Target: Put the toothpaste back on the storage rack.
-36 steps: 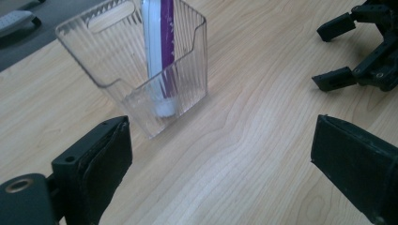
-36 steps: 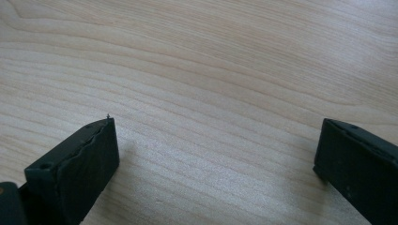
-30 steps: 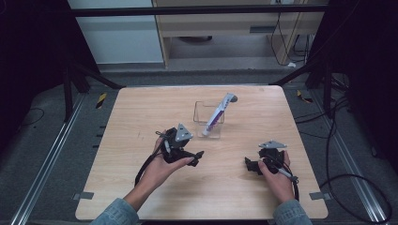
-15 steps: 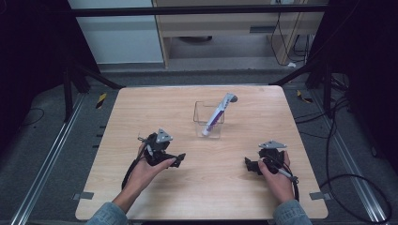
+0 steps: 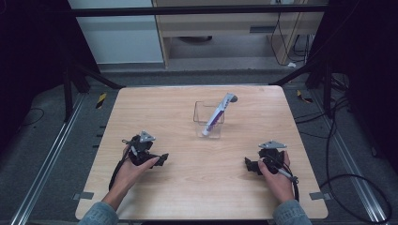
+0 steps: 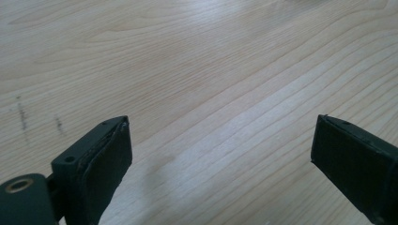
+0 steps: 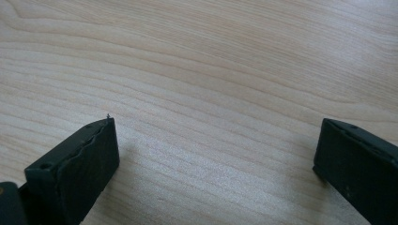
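Both low on the wooden table [image 5: 187, 187] — left gripper [image 5: 162, 159] and right gripper [image 5: 247, 165] spread wide, gripping nothing; tube [image 5: 216, 114] in clear box [image 5: 208, 125] well beyond the fingertips — grey floor around

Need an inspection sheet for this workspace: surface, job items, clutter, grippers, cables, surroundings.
Surface: light wood table, bare wood grain under both grippers.
Job's things: clear container near table centre; white tube stands tilted in it, cap end leaning over the far rim.
Clutter: nothing seen on the table.
Grippers: left gripper and right gripper both open, empty, low at the near edge, apart from the container.
Cables: one trails from each gripper; loose black cables on the floor at right.
Surroundings: dark frame bars, grey floor, wooden cabinet behind.
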